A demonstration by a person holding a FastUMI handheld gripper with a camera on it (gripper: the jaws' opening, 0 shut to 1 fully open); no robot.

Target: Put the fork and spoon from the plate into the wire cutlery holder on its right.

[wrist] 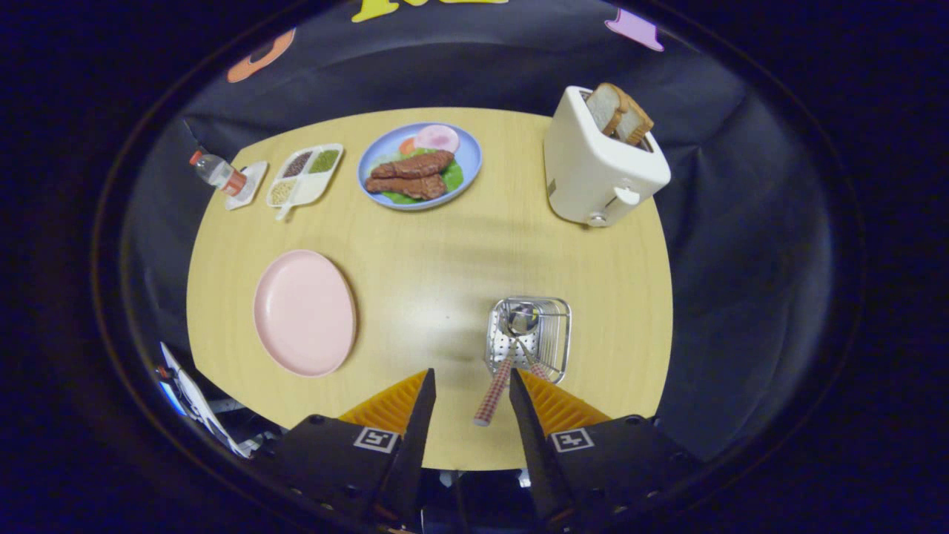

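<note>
Claw: gripper (471, 391) fingers spread, pinching nothing.
Risk: checked-handled spoon (495, 387) leans near from wire cutlery holder (552, 337); a finger brush could tip it.

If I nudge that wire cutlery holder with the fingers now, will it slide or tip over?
Probably slide first: the wire cutlery holder looks light, thin mesh on a smooth table. Tipping seems possible, since the fork and spoon handles lean out over its near rim, towards the open gripper. Catching a handle would likely lever it over.
</note>
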